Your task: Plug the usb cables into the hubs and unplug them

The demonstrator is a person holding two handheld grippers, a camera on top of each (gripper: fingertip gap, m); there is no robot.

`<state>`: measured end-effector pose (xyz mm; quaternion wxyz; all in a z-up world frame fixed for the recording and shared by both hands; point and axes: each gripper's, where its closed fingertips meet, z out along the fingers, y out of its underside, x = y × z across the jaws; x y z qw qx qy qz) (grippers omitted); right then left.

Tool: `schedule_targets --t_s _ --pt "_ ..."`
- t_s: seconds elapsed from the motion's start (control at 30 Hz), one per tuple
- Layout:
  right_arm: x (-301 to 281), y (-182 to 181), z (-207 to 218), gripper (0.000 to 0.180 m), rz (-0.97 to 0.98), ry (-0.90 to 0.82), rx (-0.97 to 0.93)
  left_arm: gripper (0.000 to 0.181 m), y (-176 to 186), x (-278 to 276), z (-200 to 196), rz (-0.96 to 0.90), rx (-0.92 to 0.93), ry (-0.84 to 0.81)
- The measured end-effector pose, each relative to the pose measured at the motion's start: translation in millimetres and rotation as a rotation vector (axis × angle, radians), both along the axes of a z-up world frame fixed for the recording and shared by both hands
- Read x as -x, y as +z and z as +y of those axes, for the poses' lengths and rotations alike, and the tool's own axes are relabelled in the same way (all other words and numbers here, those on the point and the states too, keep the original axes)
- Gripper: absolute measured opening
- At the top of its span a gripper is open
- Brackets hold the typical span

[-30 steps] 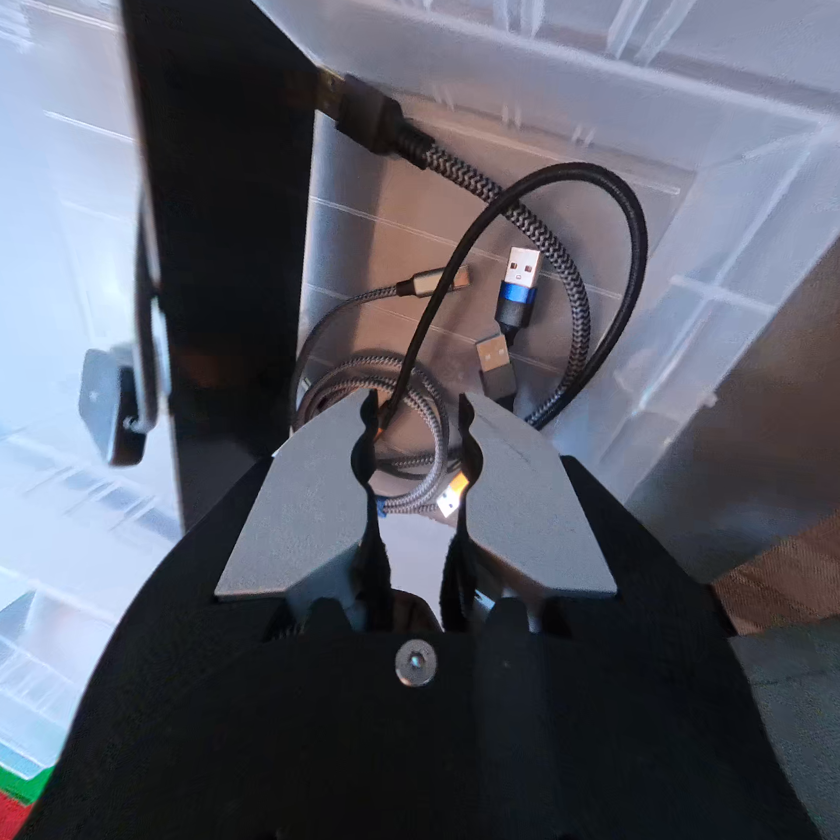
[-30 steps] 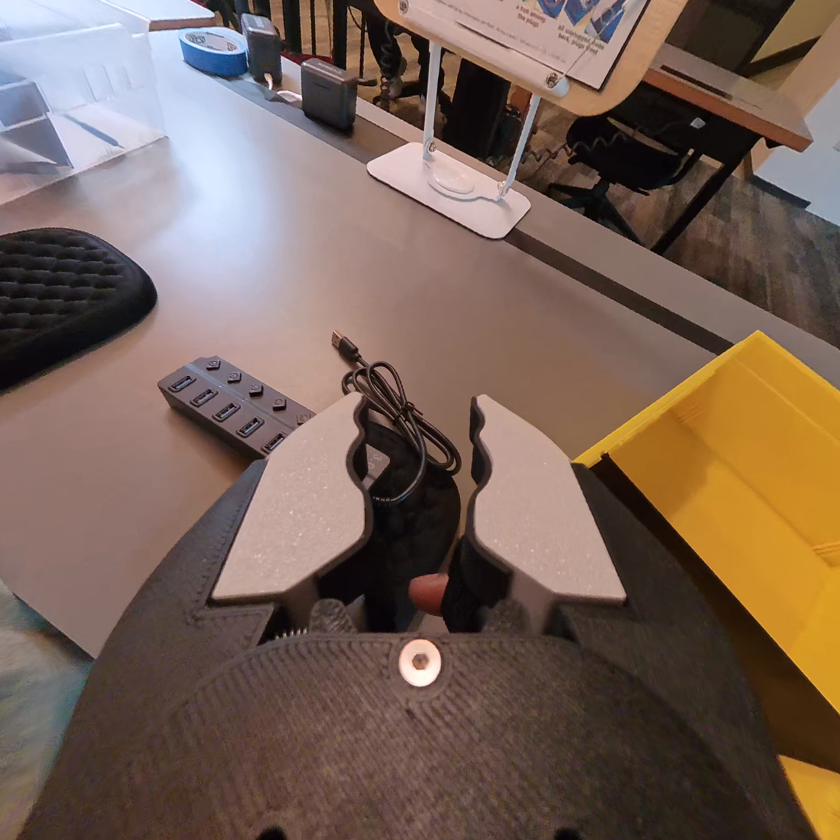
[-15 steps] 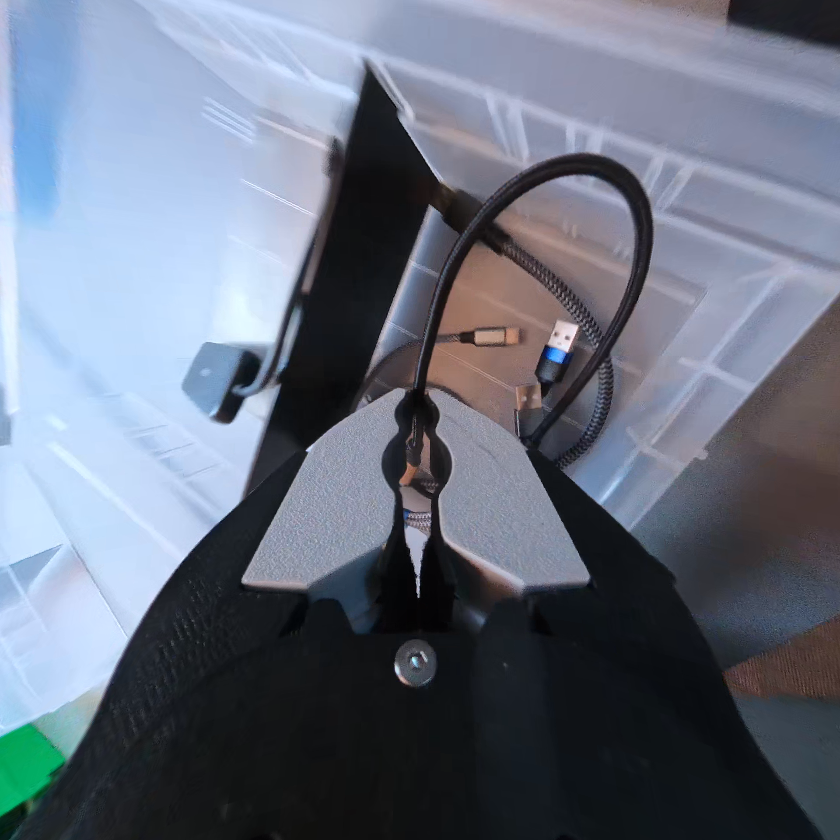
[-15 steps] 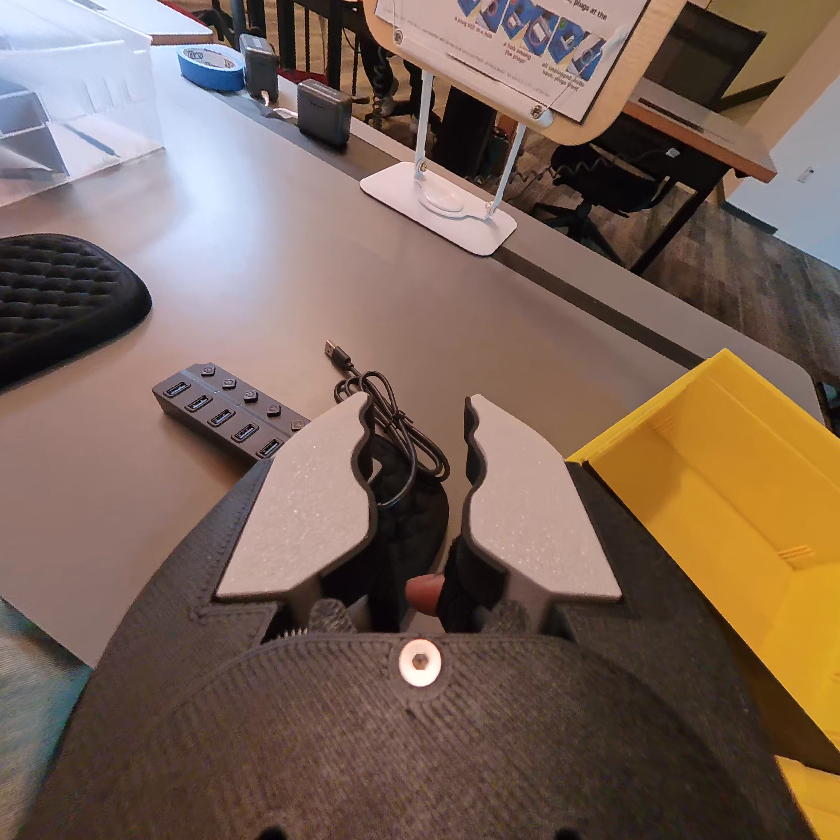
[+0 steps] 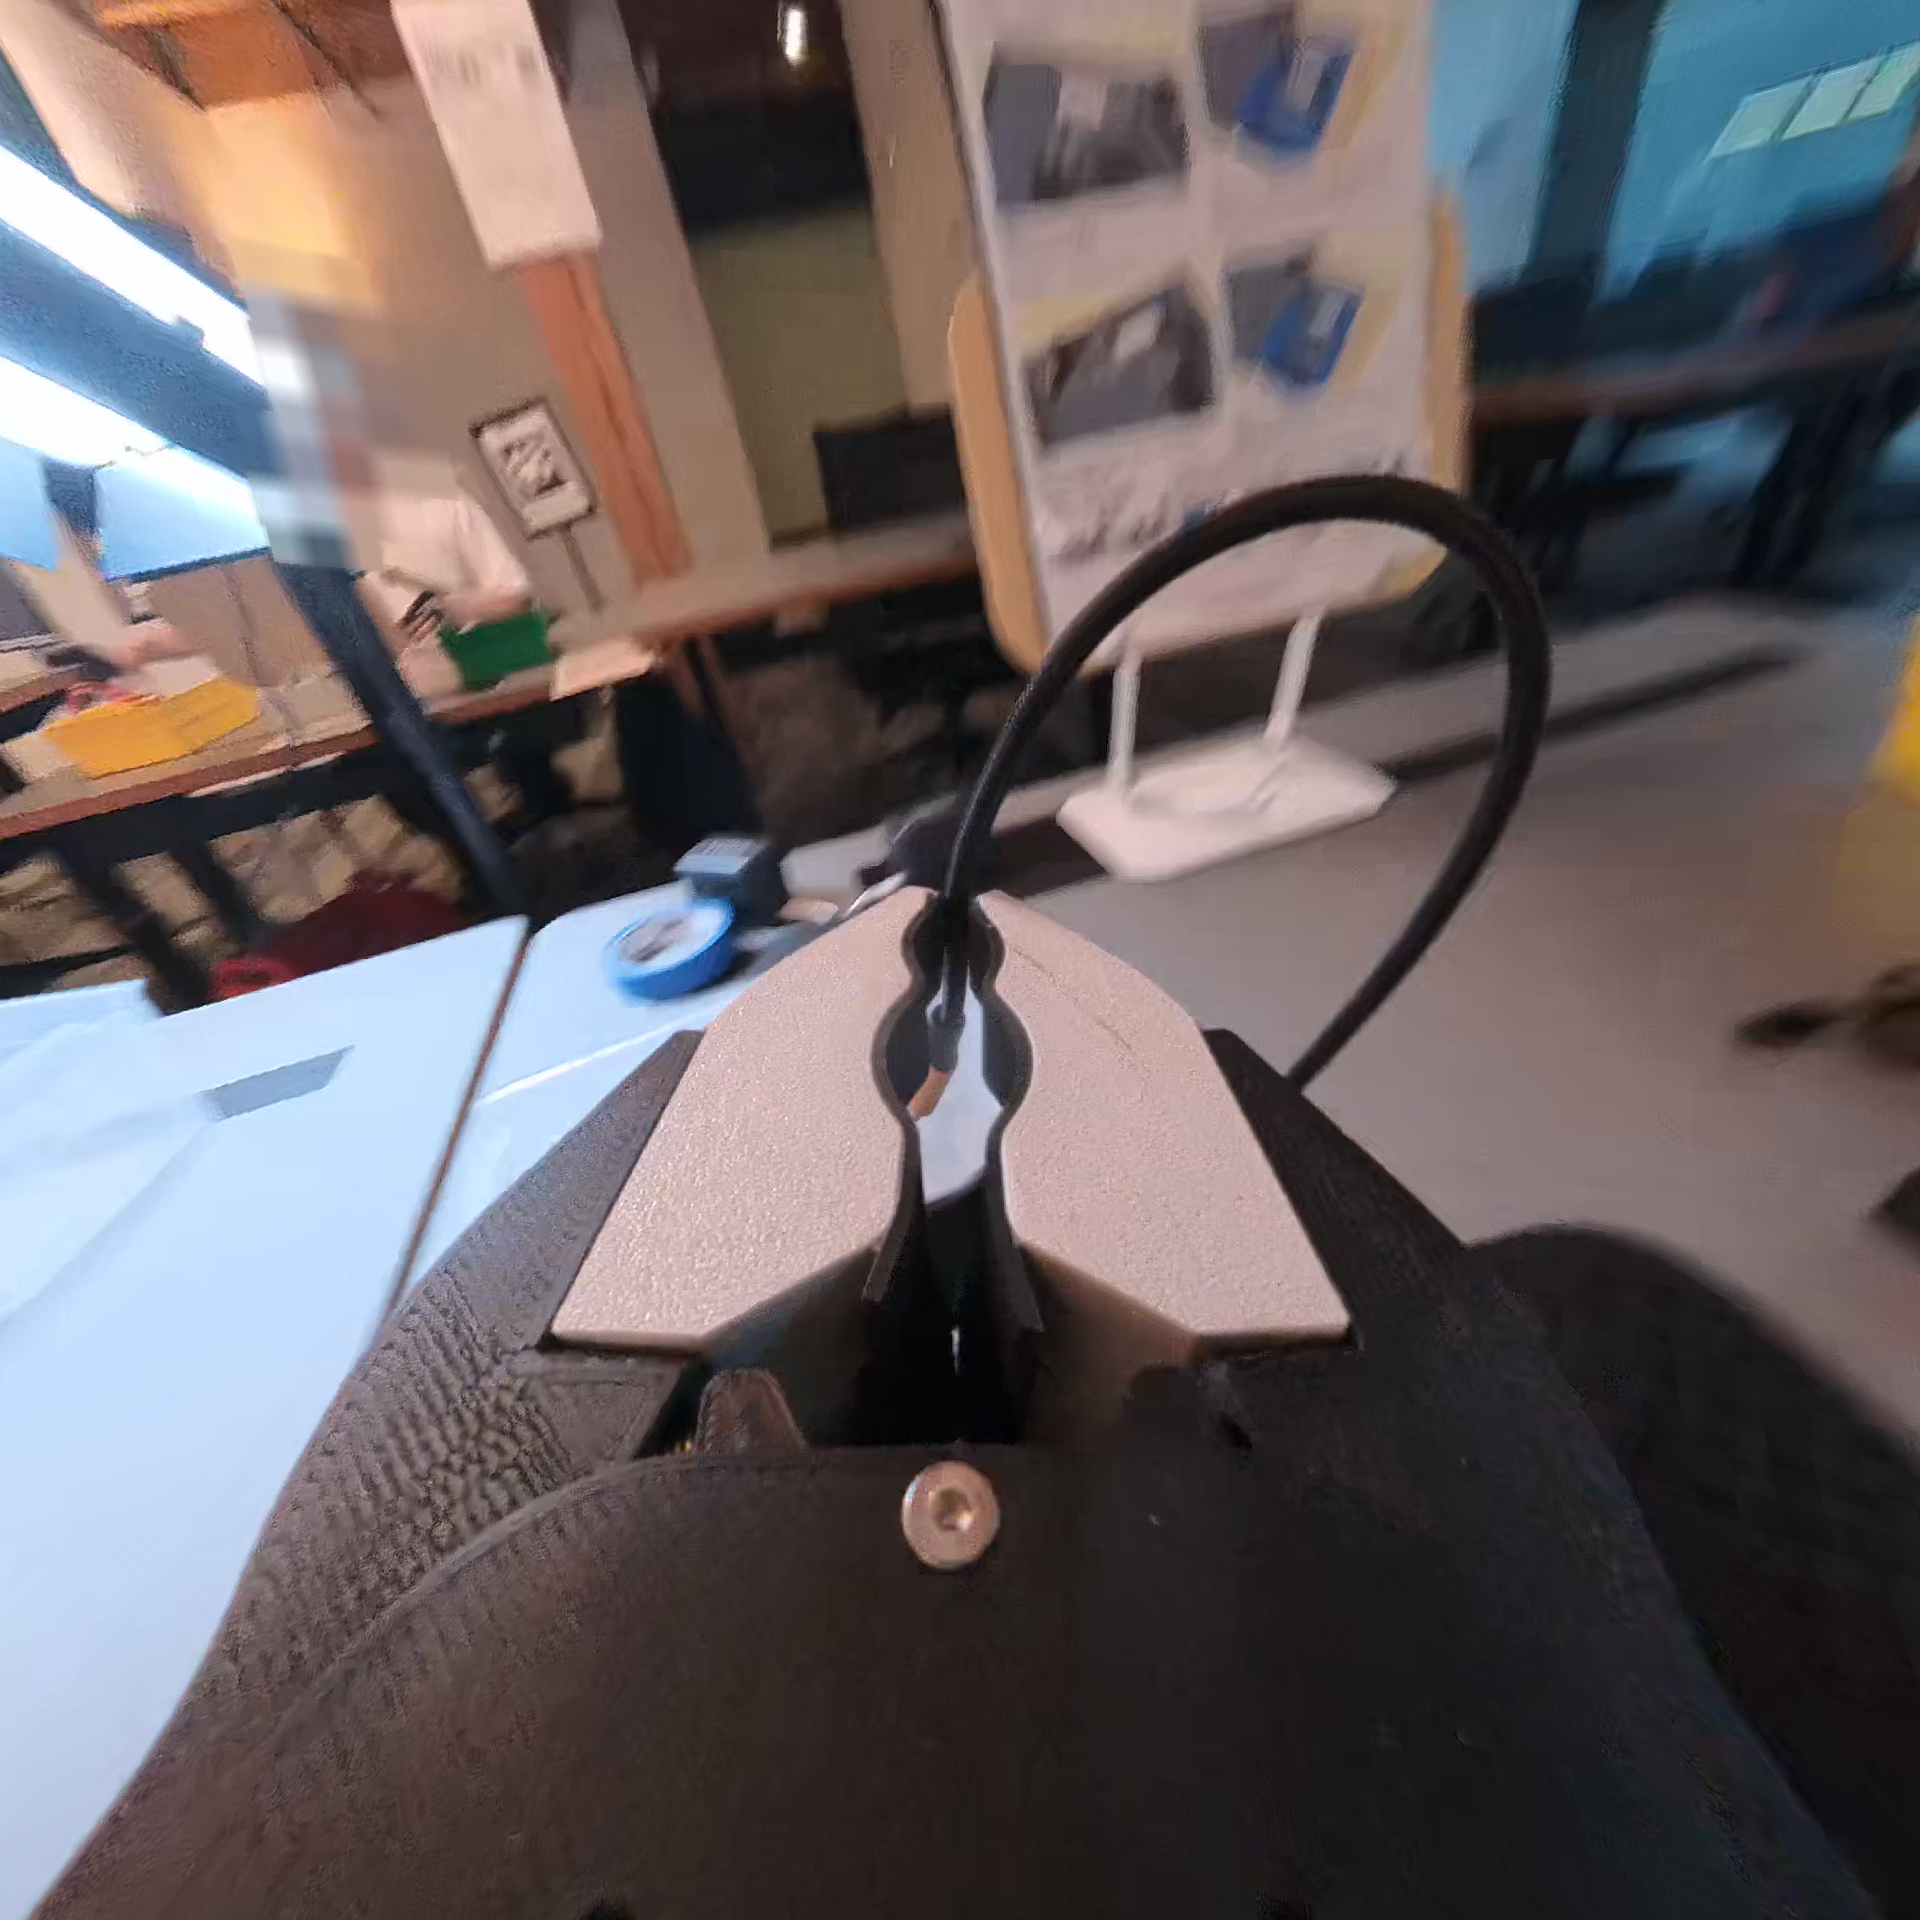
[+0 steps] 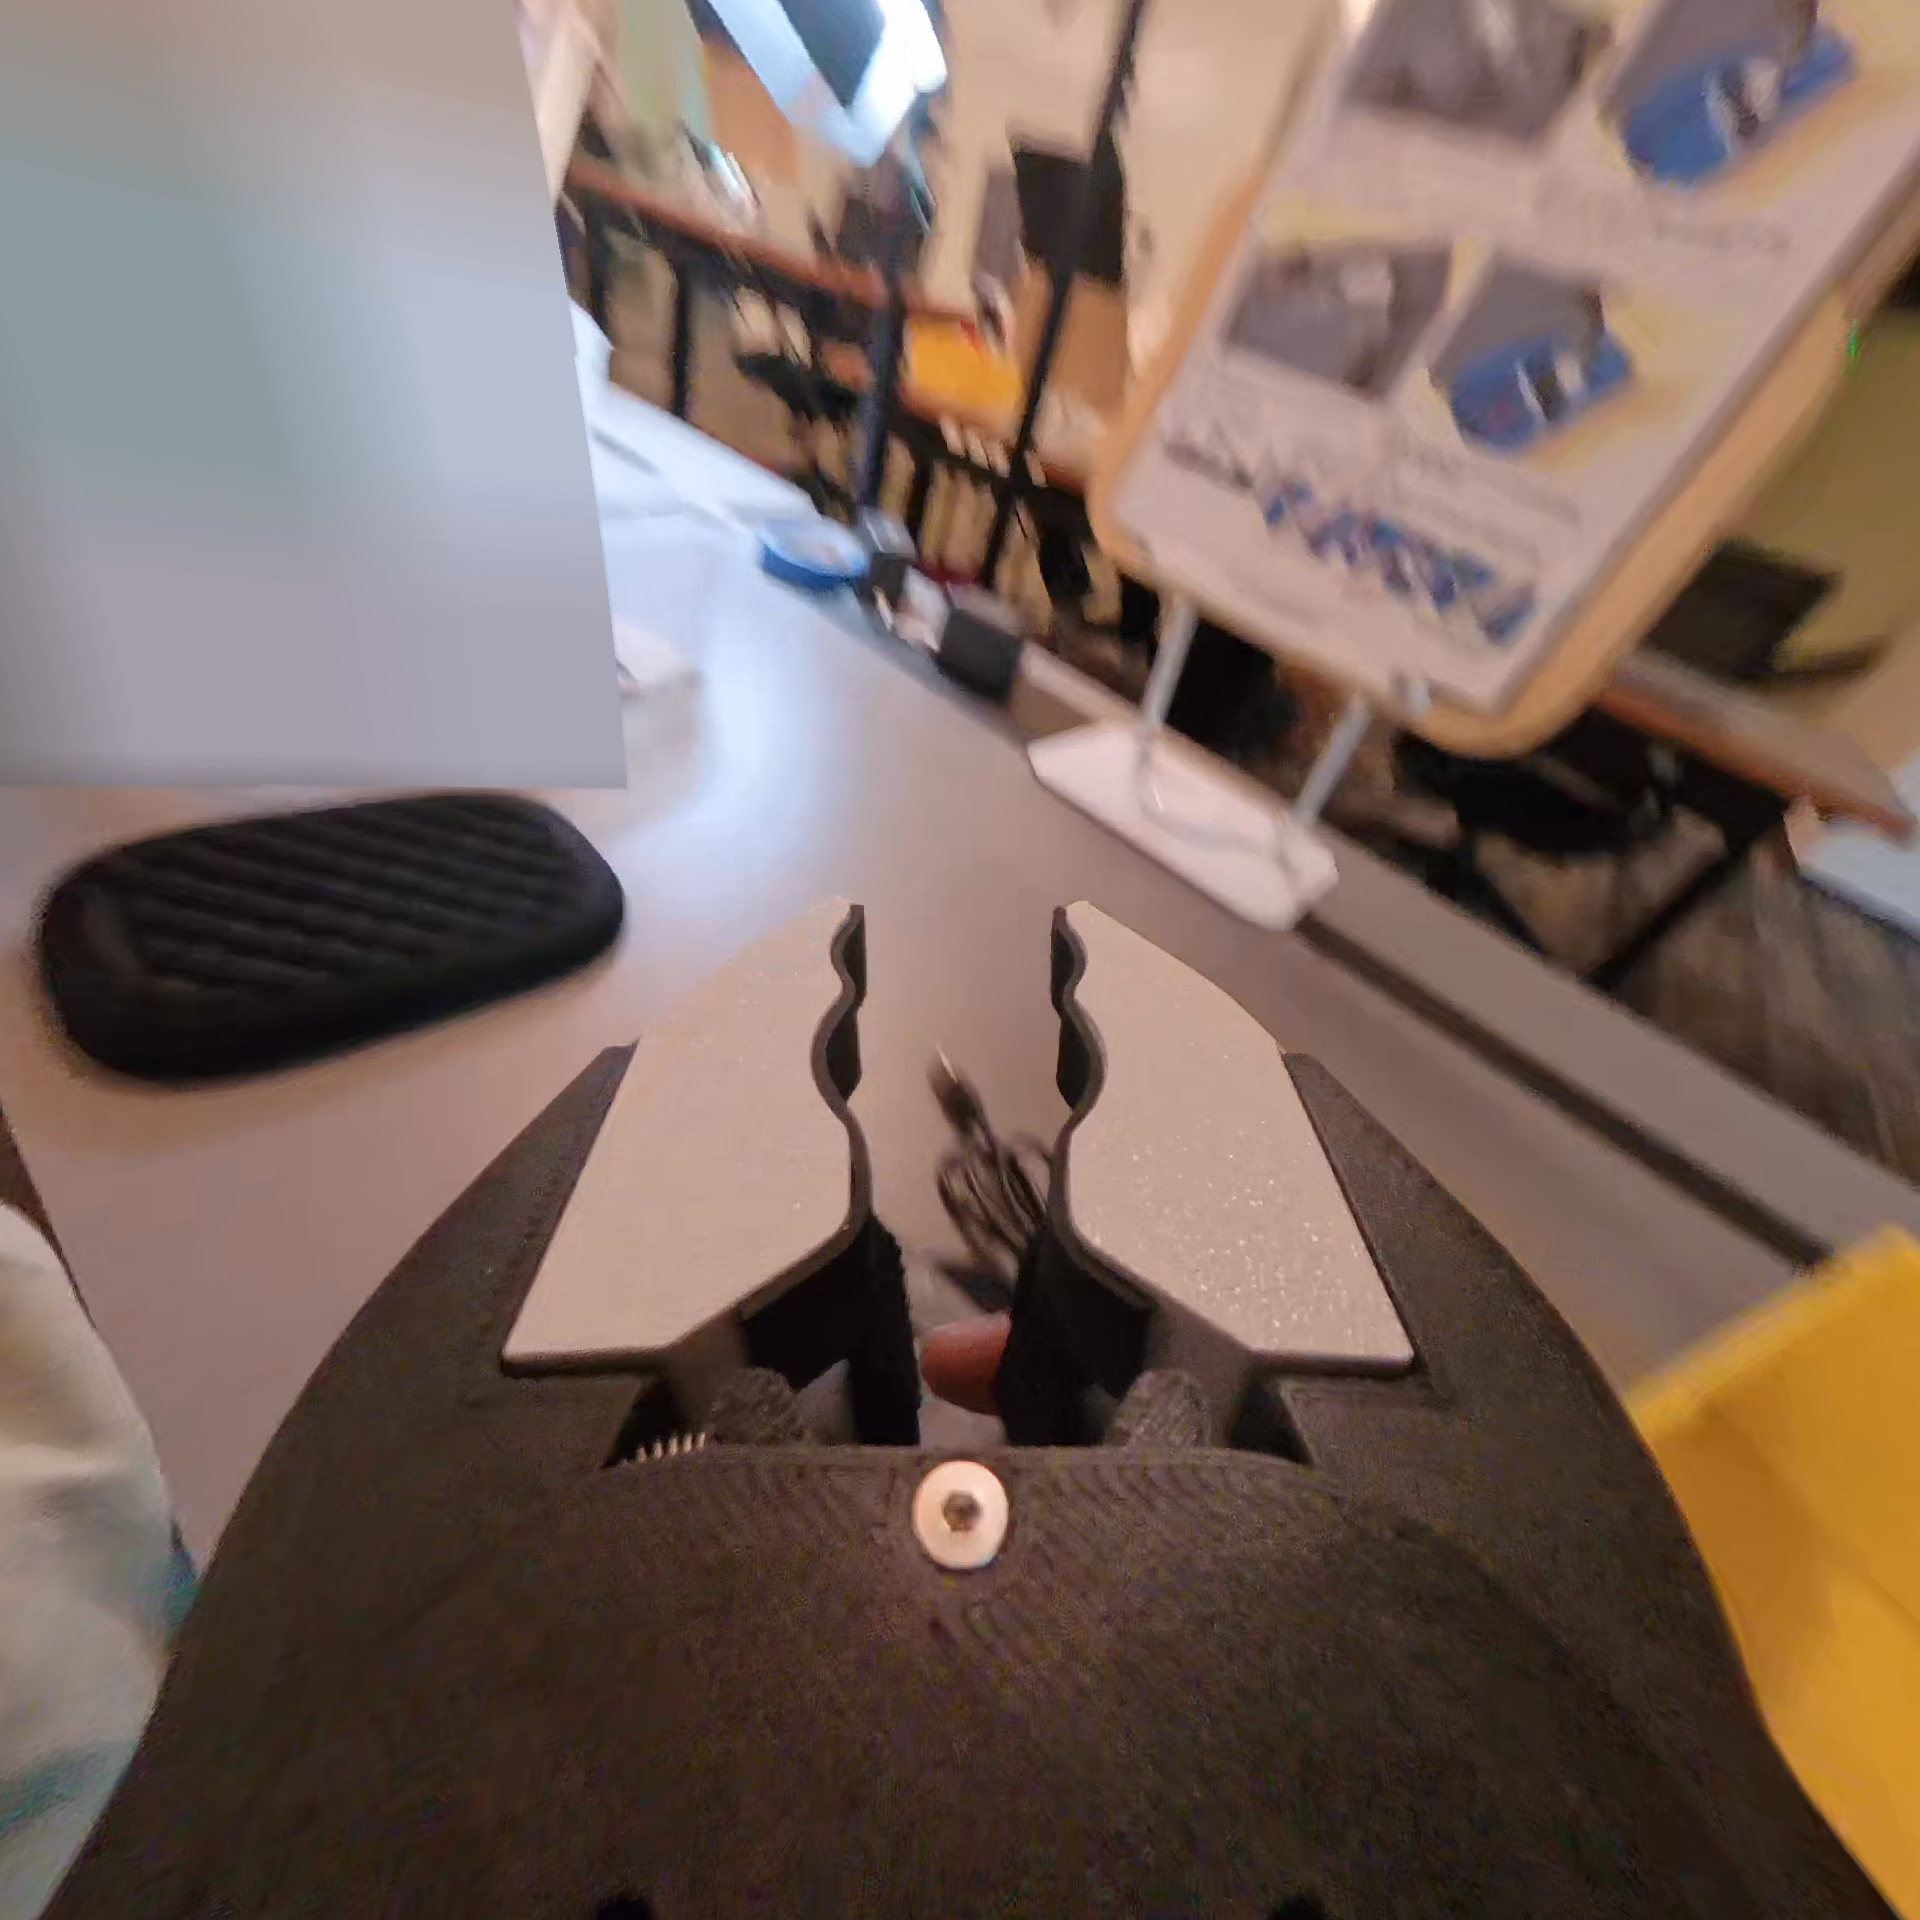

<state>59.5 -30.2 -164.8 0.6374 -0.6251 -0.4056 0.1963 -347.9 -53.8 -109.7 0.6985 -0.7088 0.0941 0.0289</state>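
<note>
Above the grey bench [image 6: 790,831] you are pinching a black cable [image 5: 1475,665] in your left gripper [image 5: 954,935], its loop arching rightward, while your right gripper [image 6: 956,935] is hanging open over another coiled cable [image 6: 987,1174].

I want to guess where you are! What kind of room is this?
Probably a workshop or lab with work tables. There is a grey table, an instruction board on a white stand, a roll of blue tape, and more tables with bins behind.
</note>
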Motion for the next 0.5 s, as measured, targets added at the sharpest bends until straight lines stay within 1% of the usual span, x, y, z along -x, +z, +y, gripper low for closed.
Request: schedule_targets --t_s 0.1,0.2,0.27,0.33,0.43,0.5 --pt "52.5 25.7 -32.7 0.036 0.132 0.214 -0.218 0.004 21.9 -46.9 -0.3 -0.241 -0.201 -0.18" --pt "103.3 36.7 -72.1 0.041 0.261 0.428 -0.37 0.004 35.8 -87.7 -1.0 -0.475 -0.34 -0.359" --pt "132.9 33.5 -90.3 0.043 0.304 0.537 -0.405 0.004 41.0 -106.7 -0.9 -0.624 -0.388 -0.452" --pt "157.2 26.6 -101.1 0.05 0.287 0.611 -0.417 0.004 45.6 -118.8 -2.1 -0.765 -0.425 -0.527" --pt "178.0 29.8 -110.3 0.047 0.336 0.657 -0.397 0.005 47.4 -132.9 -3.8 -0.891 -0.433 -0.619" --pt "187.8 30.2 -106.9 0.043 0.347 0.639 -0.37 0.004 50.5 -135.8 -7.4 -0.94 -0.467 -0.665"
